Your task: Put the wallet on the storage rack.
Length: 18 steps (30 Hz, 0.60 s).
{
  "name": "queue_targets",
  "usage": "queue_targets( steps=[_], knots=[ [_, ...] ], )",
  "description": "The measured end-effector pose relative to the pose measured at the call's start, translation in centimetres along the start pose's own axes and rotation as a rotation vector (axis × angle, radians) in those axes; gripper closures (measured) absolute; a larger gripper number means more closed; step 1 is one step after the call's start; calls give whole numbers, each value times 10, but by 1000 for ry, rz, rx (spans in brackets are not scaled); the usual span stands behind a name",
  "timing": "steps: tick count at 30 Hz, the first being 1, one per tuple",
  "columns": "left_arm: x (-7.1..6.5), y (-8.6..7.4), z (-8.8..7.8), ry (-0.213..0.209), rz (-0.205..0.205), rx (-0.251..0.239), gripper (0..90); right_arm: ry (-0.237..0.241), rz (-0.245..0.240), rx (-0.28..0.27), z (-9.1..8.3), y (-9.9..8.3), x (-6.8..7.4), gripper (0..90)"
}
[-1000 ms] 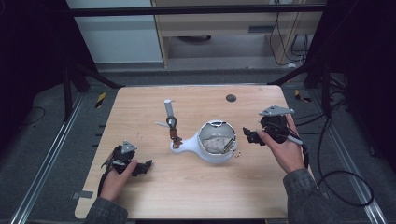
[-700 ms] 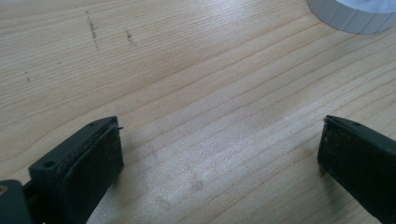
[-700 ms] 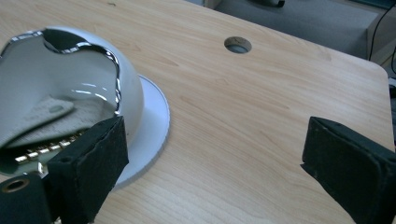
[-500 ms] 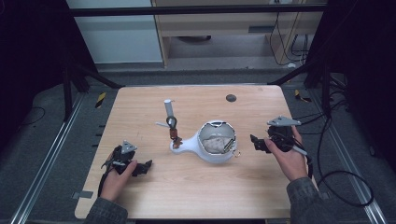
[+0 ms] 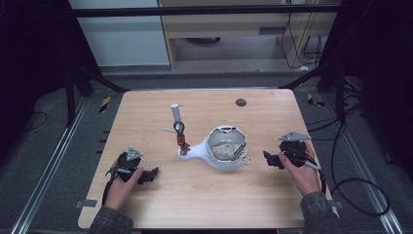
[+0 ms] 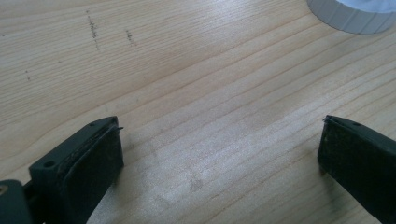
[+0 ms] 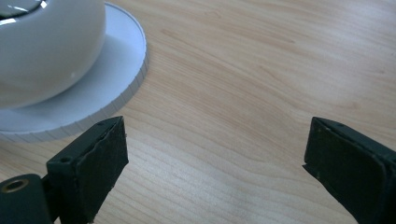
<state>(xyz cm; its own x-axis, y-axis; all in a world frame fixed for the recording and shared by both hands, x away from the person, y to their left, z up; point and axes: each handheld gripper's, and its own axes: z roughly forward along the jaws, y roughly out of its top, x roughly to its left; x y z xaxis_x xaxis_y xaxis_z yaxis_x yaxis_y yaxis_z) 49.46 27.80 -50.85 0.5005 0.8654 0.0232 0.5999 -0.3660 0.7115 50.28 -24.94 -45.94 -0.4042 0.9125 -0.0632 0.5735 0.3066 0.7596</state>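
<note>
A white round bowl-like vessel (image 5: 225, 150) with a handle or spout toward the left sits mid-table, with crumpled pale material inside. Its white body (image 7: 42, 42) and ribbed base are near my right gripper (image 7: 215, 163), which rests low on the table to its right, open with nothing between the jaws. In the high view that right gripper (image 5: 273, 160) is held in a hand. My left gripper (image 5: 148, 174) lies at the front left, open over bare wood (image 6: 219, 154); the ribbed white rim (image 6: 350, 16) is far off at the top right.
A grey cylinder (image 5: 175, 113) and a black ring with a small brown piece (image 5: 180, 134) lie left of the vessel. A dark disc (image 5: 240, 102) sits near the table's far edge. A small metal ring (image 5: 248, 160) lies by the vessel. Cables trail at the right.
The right hand and its gripper have drawn back from the vessel, down and to the right, settling lower on the table. The left gripper has stayed put.
</note>
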Motion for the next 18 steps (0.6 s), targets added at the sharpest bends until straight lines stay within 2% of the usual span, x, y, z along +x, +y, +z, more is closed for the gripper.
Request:
queue_targets(
  steps=[5,6,9,18],
  knots=[
    [0,0,0,0,0,0,0,-10,10,9,5,-8,-3,62],
    [0,0,0,0,0,0,0,-1,36,12,7,-12,-4,60],
    [0,0,0,-1,0,0,0,-6,41,14,10,-15,-6,63],
    [0,0,0,0,-1,1,0,29,64,50,21,-27,-4,54]
  ],
)
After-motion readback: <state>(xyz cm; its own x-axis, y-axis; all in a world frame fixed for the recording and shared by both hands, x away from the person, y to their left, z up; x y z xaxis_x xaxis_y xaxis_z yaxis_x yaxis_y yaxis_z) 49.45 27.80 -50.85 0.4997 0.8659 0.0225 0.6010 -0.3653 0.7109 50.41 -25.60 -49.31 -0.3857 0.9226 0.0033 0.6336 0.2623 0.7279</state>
